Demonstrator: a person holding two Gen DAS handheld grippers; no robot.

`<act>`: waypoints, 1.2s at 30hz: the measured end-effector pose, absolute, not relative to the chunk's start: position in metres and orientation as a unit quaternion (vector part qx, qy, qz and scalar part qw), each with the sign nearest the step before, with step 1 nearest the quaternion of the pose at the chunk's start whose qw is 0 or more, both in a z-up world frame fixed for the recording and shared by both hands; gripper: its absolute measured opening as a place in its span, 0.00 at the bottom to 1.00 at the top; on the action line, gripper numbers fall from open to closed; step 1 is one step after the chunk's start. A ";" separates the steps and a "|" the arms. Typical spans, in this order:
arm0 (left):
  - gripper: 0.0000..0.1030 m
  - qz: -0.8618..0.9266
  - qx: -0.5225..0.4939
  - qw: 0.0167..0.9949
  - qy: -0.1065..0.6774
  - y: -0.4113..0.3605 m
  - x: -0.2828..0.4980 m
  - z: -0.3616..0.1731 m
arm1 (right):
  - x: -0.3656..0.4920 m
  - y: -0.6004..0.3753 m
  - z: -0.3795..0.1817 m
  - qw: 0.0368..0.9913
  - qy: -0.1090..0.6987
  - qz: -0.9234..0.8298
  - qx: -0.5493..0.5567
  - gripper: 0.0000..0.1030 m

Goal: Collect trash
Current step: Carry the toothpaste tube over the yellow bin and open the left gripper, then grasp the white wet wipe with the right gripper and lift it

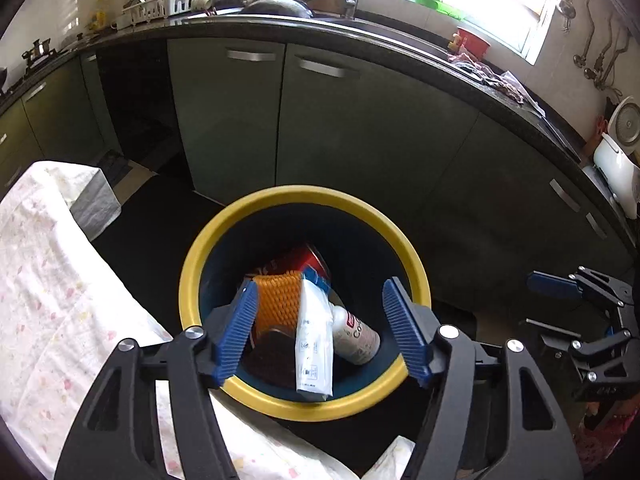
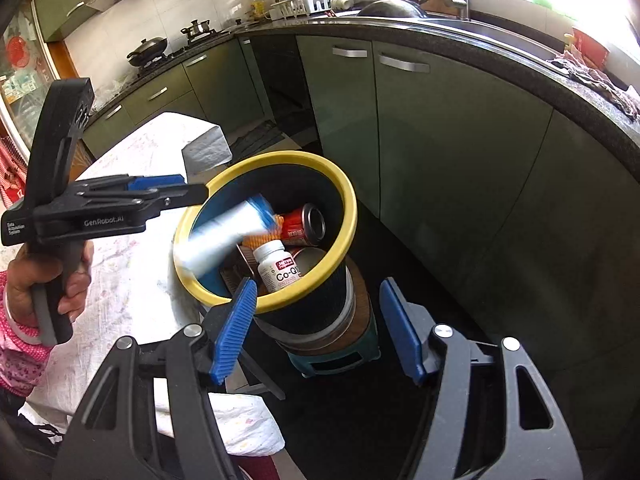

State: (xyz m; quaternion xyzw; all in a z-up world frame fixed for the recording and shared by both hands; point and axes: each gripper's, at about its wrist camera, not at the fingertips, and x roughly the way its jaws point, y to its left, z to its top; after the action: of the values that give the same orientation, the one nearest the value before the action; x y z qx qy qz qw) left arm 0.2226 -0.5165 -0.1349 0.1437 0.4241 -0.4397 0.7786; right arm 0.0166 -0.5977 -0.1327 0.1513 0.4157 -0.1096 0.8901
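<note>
A dark bin with a yellow rim (image 1: 188, 280) (image 2: 348, 216) stands by the table. In it lie a red can (image 2: 302, 224), an orange foam net (image 1: 278, 300), a white Co-Q10 bottle (image 1: 356, 336) (image 2: 278, 266) and a brown thing. A white packet with a blue end (image 1: 314, 344) (image 2: 224, 236) is at the bin's mouth, blurred in the right wrist view and touching no pad. My left gripper (image 1: 320, 286) (image 2: 192, 190) hangs open over the bin, with a hand (image 2: 24, 280) holding it. To the bin's right, my right gripper (image 2: 318, 284) (image 1: 540, 306) is open and empty.
The bin sits on a teal stool (image 2: 340, 356) on a dark floor. A table with a white flowered cloth (image 1: 48, 280) (image 2: 132, 264) lies left of it. Green cabinets (image 1: 352, 128) under a dark counter curve behind, with a sink, a wok and a dish rack (image 1: 172, 2).
</note>
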 end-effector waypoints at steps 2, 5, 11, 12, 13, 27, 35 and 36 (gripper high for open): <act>0.66 -0.453 0.124 0.780 0.413 -0.508 0.220 -0.126 | 0.016 -0.597 -0.133 0.890 0.416 -0.110 0.151 0.59; 0.72 -0.457 0.099 0.799 0.379 -0.469 0.209 -0.107 | 0.021 -0.593 -0.134 0.890 0.418 -0.105 0.149 0.59; 0.78 -0.419 0.055 0.853 0.306 -0.356 0.184 -0.068 | 0.051 -0.558 -0.135 0.892 0.430 -0.062 0.128 0.59; 0.79 -0.407 0.045 0.863 0.297 -0.334 0.183 -0.063 | 0.059 -0.548 -0.133 0.892 0.432 -0.050 0.121 0.59; 0.80 -0.393 0.038 0.872 0.289 -0.310 0.181 -0.058 | 0.067 -0.536 -0.132 0.893 0.434 -0.036 0.111 0.59; 0.86 -0.100 0.001 0.977 0.189 -0.039 0.210 -0.057 | 0.176 -0.320 -0.110 0.887 0.435 0.155 0.022 0.59; 0.90 -0.052 -0.019 0.984 0.172 -0.002 0.203 -0.073 | 0.218 -0.246 -0.118 0.875 0.447 0.186 -0.002 0.59; 0.90 -0.054 -0.018 0.984 0.170 -0.009 0.203 -0.073 | 0.223 -0.241 -0.120 0.873 0.450 0.187 -0.004 0.59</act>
State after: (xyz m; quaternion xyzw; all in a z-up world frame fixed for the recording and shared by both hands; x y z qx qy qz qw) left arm 0.2025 -0.0094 -0.0730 -0.0183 0.1705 -0.0539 0.9837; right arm 0.2226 -0.2410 -0.1205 -0.0040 0.4503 0.1865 0.8732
